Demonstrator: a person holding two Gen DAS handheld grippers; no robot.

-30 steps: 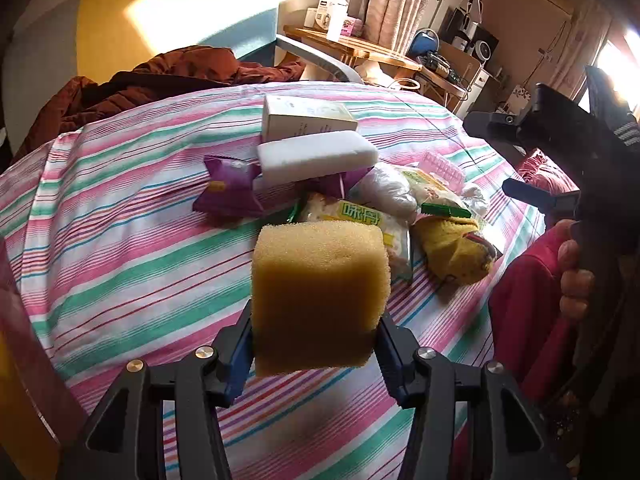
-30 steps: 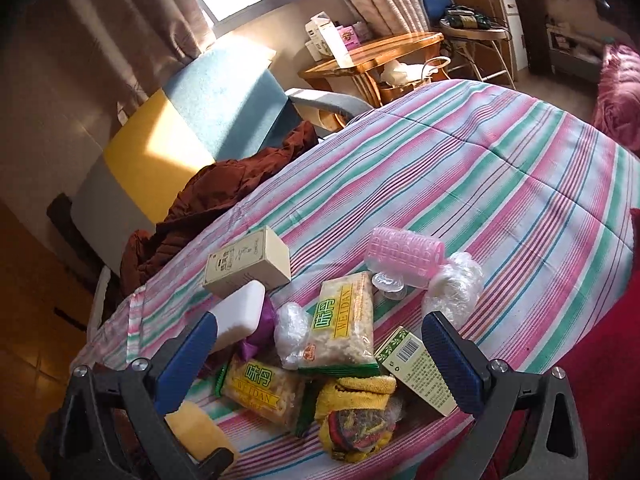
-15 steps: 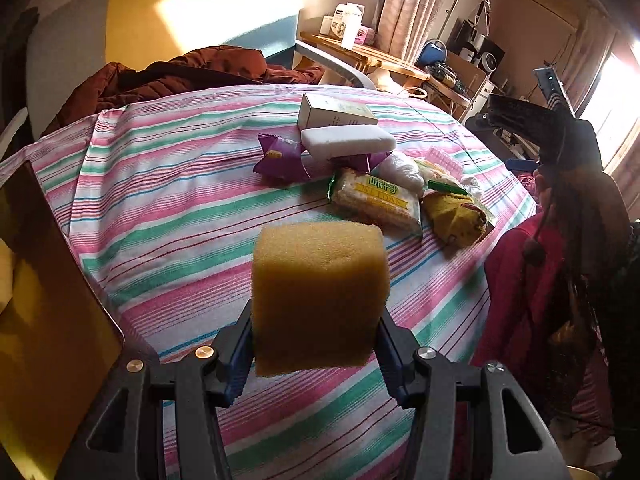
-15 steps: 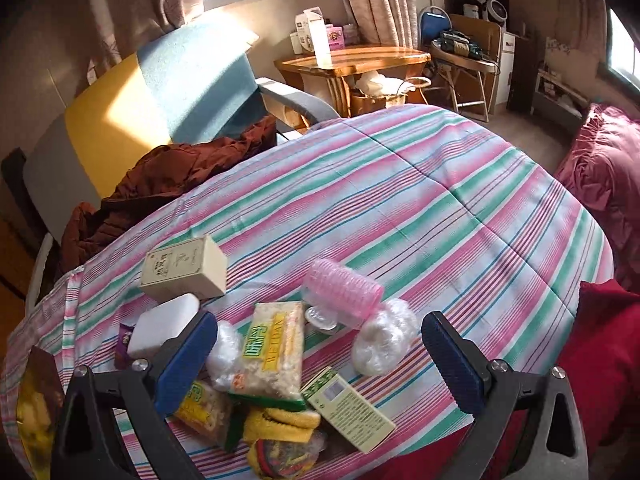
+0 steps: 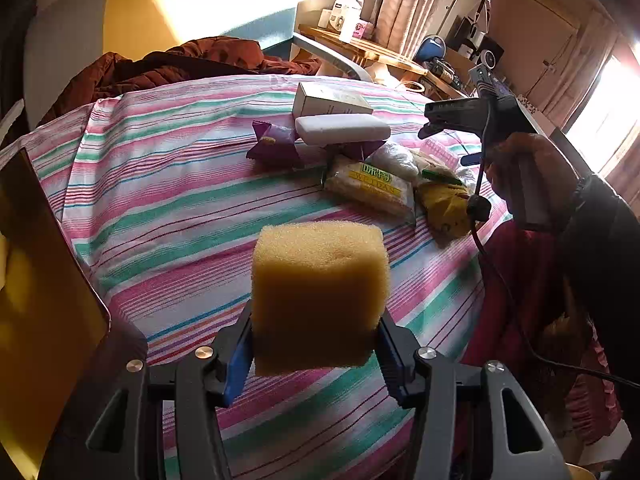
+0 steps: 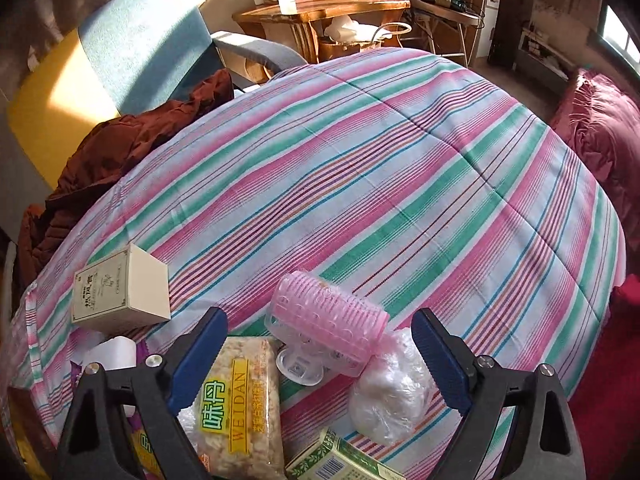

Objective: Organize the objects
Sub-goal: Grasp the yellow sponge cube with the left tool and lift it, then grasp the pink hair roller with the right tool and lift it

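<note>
My left gripper point(image 5: 316, 344) is shut on a yellow sponge cube point(image 5: 320, 280), held above the striped tablecloth point(image 5: 180, 208). A pile lies further back: a cream box point(image 5: 328, 100), a white bar point(image 5: 342, 130), a purple packet point(image 5: 274, 144), a WEIDAN snack packet point(image 5: 368, 186) and a yellow cloth item point(image 5: 444, 204). A hand holds my right gripper point(image 6: 320, 320) tilted down over this pile. Its jaws are closing, still wide. A pink hair roller point(image 6: 332, 332) lies between the fingers, untouched. Beside the roller are a clear plastic bundle point(image 6: 392, 396) and a green box point(image 6: 340, 460).
A yellow-brown panel point(image 5: 40, 280) stands at the left edge of the left wrist view. A brown jacket point(image 6: 120, 152) lies on a blue and yellow armchair point(image 6: 132, 40) behind the table. A wooden side table point(image 6: 320, 8) and a red cushion point(image 6: 600, 140) sit beyond.
My left gripper carried the sponge away from the pile, and the yellow-brown panel came into view. My right gripper moved down and forward over the pile onto the pink roller, and its jaws narrowed slightly.
</note>
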